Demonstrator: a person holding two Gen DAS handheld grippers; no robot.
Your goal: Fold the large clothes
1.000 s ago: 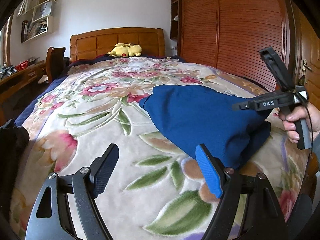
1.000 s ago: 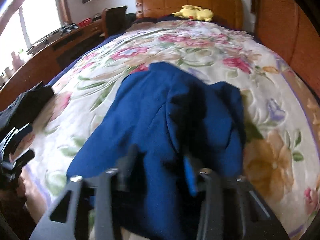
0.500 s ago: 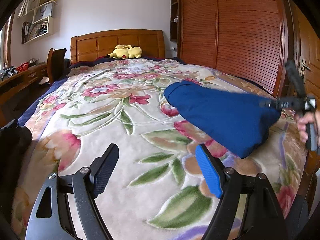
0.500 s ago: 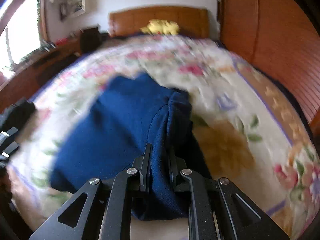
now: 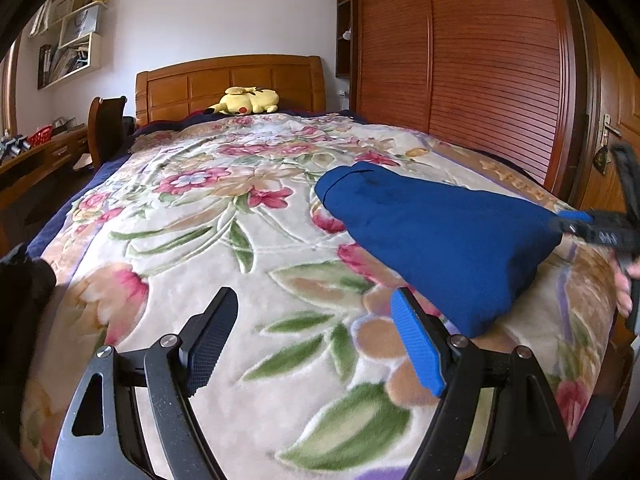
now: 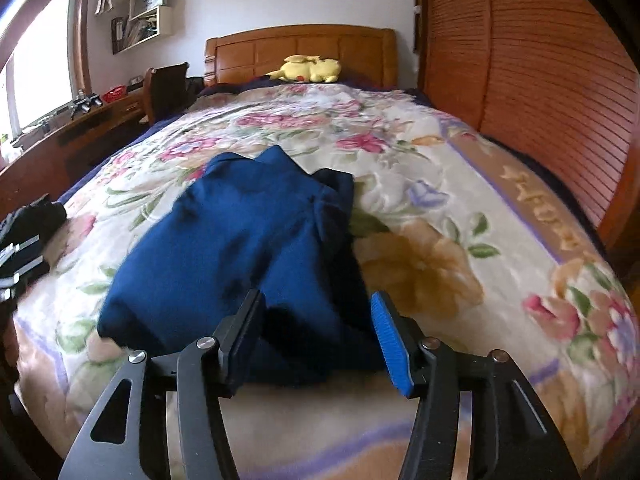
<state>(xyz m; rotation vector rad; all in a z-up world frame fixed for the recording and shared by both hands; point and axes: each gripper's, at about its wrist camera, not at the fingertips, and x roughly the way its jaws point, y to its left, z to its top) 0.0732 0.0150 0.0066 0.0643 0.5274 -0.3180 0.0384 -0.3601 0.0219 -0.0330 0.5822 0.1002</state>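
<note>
A folded dark blue garment [image 5: 440,232] lies on the floral bedspread [image 5: 224,216] near the bed's right foot corner; it also shows in the right wrist view [image 6: 248,248]. My left gripper [image 5: 316,340] is open and empty, hovering over the bedspread to the left of the garment. My right gripper [image 6: 320,336] is open, its fingers just at the near edge of the garment, holding nothing. It shows blurred at the right edge of the left wrist view [image 5: 600,228].
A yellow plush toy [image 5: 244,102] lies by the wooden headboard [image 5: 228,80]. A wooden wardrobe [image 5: 460,60] runs along the right side. A desk [image 6: 80,120] and chair stand to the left. Dark clothing [image 6: 32,220] lies at the bed's left edge.
My right gripper was shut on the blue garment and dragged it toward the right foot corner; now it has opened and let go. The left gripper has stayed open and nearly still.
</note>
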